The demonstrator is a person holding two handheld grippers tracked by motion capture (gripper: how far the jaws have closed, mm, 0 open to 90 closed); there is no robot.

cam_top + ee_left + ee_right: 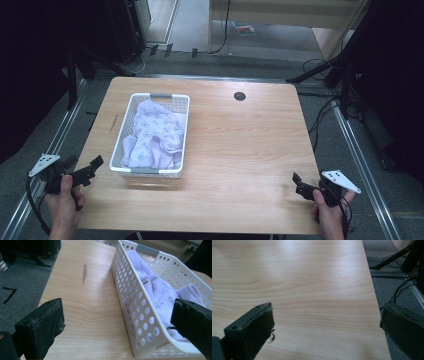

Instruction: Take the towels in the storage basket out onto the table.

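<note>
A white plastic basket (pixel 150 135) with holes in its walls sits on the left half of the wooden table (pixel 240 145), and a pale lilac printed cloth (pixel 155 132) lies bunched inside it, heaped toward the far end and spilling down to the near wall. The left gripper (pixel 95 165) hovers near the table's front left corner, just beside the basket's near left corner, its jaws spread wide with nothing between them. In the left gripper view the basket wall (pixel 140 312) stands between the jaws' line and the cloth (pixel 160 292), whose folded edge rises just above the rim. The right gripper (pixel 297 181) waits at the front right corner, well apart from the basket, jaws also wide apart and holding nothing; the right gripper view looks over bare wood (pixel 312 290)

The work in hand looks like getting the cloth out of the basket, and it has not begun. To do it well, the left gripper should rise above the rim before moving in, so a jaw does not catch the wall and shove the light basket. It should come down on a raised fold, not the flat part, and close on several layers. The right gripper could steady the basket's near edge while the cloth lifts free
</note>
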